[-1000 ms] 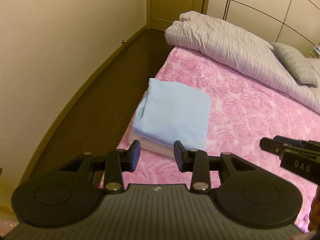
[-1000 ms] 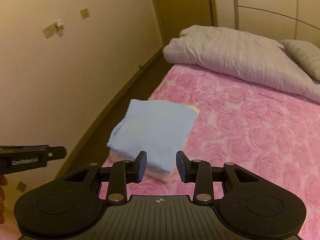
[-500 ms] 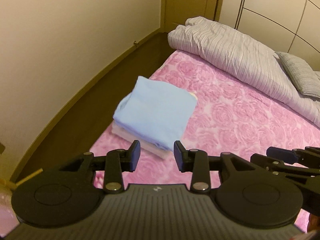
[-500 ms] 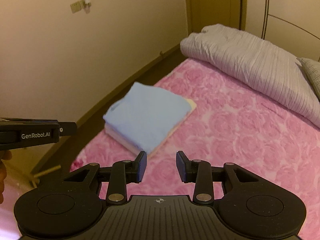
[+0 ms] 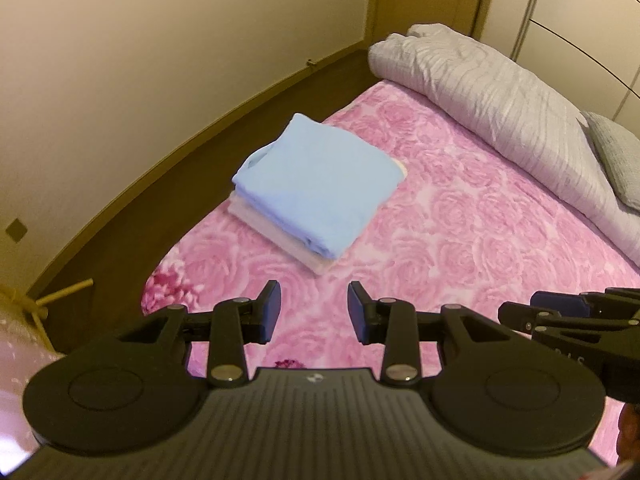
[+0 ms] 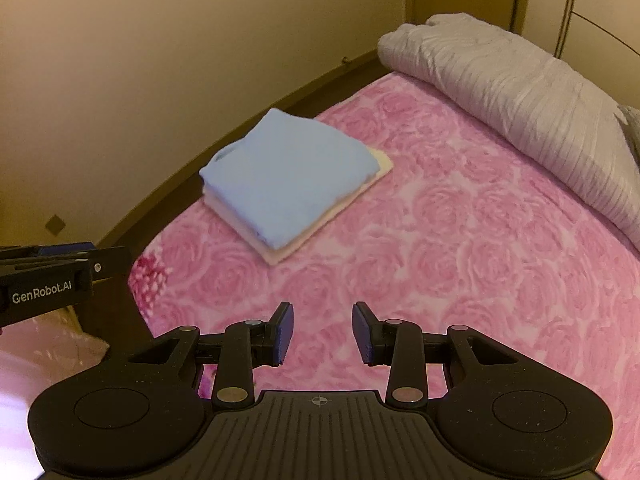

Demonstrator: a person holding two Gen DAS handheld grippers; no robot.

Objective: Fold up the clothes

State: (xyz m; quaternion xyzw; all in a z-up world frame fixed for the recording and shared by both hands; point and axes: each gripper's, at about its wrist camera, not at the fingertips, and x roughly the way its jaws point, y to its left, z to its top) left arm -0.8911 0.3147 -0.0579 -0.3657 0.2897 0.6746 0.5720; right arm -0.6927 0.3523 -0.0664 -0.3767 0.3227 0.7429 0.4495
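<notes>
Item: folded light-blue garment [image 5: 316, 184], laid squarely on a folded cream garment [image 5: 280, 236]; the stack rests near the corner of the bed [image 5: 460, 240], on a pink rose-patterned blanket [image 6: 460, 240]. A grey duvet [image 5: 500, 92] is bunched along the far side.

Left gripper [image 5: 314, 306]: fingers parted, nothing held. Right gripper [image 6: 322, 330]: fingers parted, nothing held. Both are poised short of the stack.

Risk: the stack sits close to the bed edge; a careless nudge could likely slide it floorward or skew the folds.
</notes>
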